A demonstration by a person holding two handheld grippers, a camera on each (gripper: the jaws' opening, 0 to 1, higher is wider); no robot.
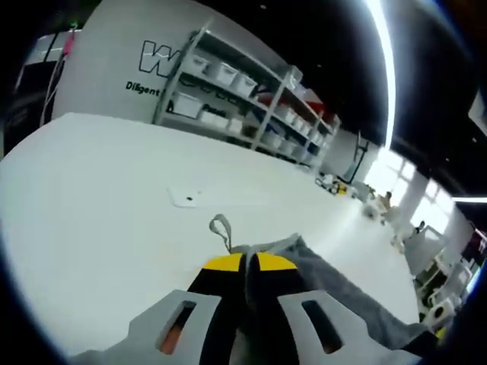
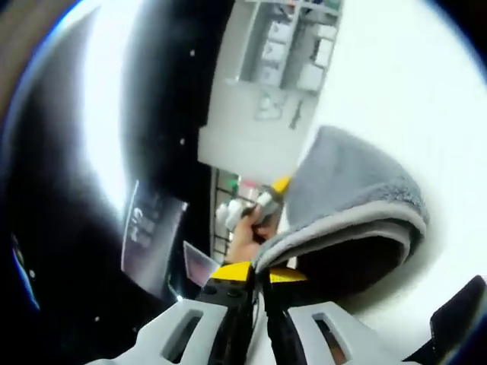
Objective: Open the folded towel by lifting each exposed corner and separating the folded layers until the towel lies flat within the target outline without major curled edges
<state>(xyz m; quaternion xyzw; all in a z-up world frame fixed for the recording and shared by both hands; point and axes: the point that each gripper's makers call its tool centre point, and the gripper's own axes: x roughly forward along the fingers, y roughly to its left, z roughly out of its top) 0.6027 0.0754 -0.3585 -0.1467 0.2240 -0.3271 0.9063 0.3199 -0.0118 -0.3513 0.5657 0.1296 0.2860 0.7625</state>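
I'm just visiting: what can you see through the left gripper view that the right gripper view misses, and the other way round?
Left gripper view: a small white tag on the white table, and the towel's loop. Right gripper view: a person's hand holding the other gripper, and a curled-over towel fold. Both: the grey terry towel pinched in shut yellow-tipped jaws, and white storage shelves.

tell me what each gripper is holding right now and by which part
Both hold the grey towel. The left gripper is shut on its edge near the hanging loop; the right gripper is shut on its hemmed edge, with the cloth curling over.
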